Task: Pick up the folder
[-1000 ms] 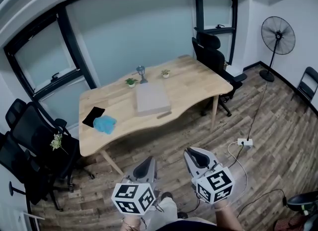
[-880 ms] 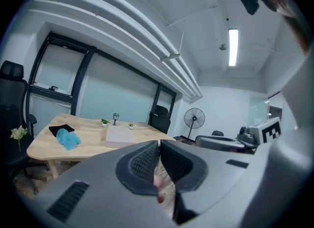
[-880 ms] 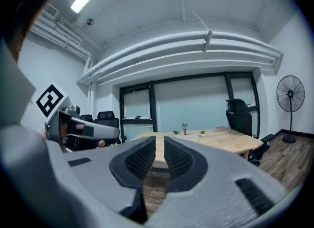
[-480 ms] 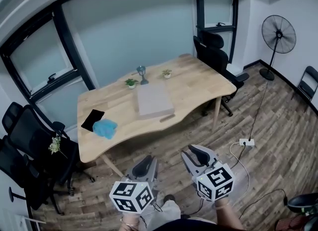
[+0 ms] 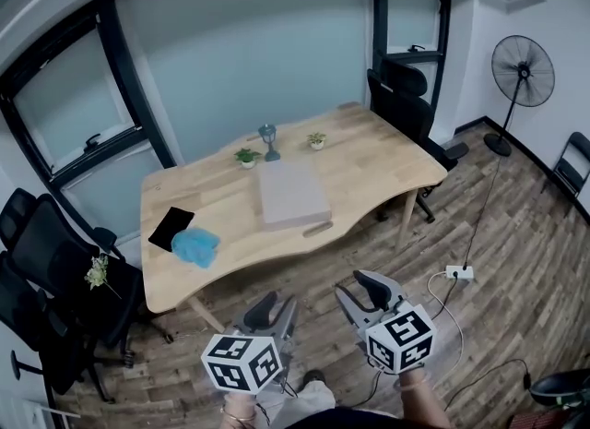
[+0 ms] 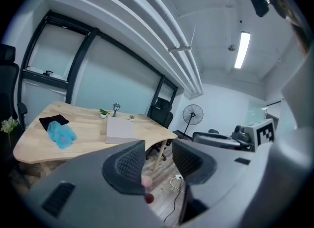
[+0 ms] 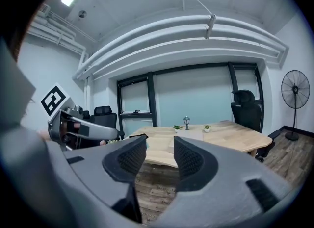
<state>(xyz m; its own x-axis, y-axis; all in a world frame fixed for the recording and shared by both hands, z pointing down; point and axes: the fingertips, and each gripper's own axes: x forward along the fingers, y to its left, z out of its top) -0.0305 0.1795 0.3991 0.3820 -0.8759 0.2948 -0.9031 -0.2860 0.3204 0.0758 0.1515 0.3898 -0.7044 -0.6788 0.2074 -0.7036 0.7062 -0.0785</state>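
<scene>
The folder (image 5: pixel 293 194), flat and grey, lies on the middle of the wooden table (image 5: pixel 378 155); it also shows in the left gripper view (image 6: pixel 120 130) and, partly behind the jaws, in the right gripper view (image 7: pixel 189 135). Both grippers hang over the floor, well short of the table's near edge. My left gripper (image 5: pixel 274 307) is open, its jaws have just been opening and nothing is between them (image 6: pixel 158 156). My right gripper (image 5: pixel 364 287) is open too, its jaws also just opening on nothing (image 7: pixel 160 156).
On the table sit a blue cloth (image 5: pixel 195 246), a black pad (image 5: pixel 172 227), two small plants (image 5: pixel 246 156), a little lamp figure (image 5: pixel 268 140) and a wooden stick (image 5: pixel 316 229). Office chairs (image 5: pixel 406 104) (image 5: pixel 46 261), a fan (image 5: pixel 522 72) and a floor power strip (image 5: pixel 458 273) surround it.
Both grippers' jaws went from shut to parted. Both grippers moved forward toward the table, and the table now sits slightly closer in the head view.
</scene>
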